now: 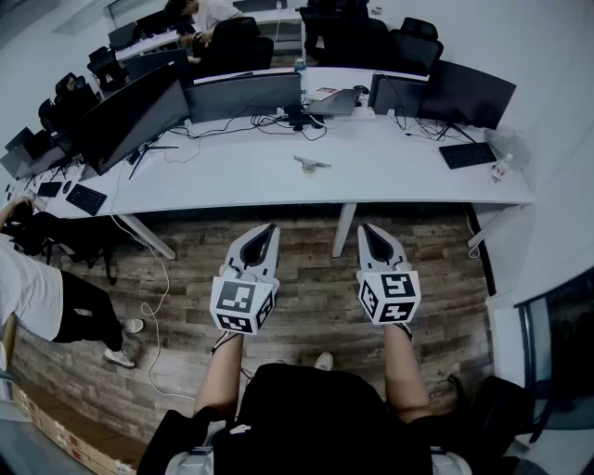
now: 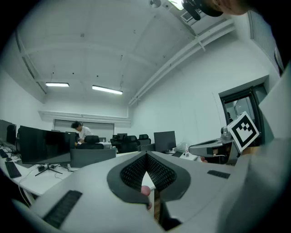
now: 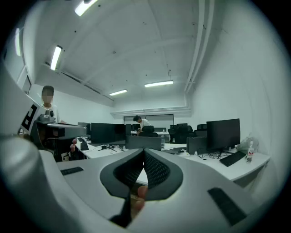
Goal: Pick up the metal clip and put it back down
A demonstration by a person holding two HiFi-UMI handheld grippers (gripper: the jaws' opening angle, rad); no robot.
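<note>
The metal clip (image 1: 312, 164) is a small silvery piece lying on the white desk (image 1: 371, 172), near its middle. Both grippers hang over the wooden floor in front of the desk's near edge, well short of the clip. My left gripper (image 1: 270, 227) is shut with nothing between its jaws. My right gripper (image 1: 365, 227) is level with it, also shut and empty. In the left gripper view the jaws (image 2: 146, 155) meet at their tips, and in the right gripper view the jaws (image 3: 143, 153) do the same. Neither gripper view shows the clip.
Several monitors (image 1: 246, 96) stand along the back of the desk, with cables, a keyboard (image 1: 467, 155) and a bottle (image 1: 502, 168) at the right end. A person (image 1: 37, 288) stands at the left, another sits far back (image 1: 209, 14). Office chairs (image 1: 413, 42) are behind the desk.
</note>
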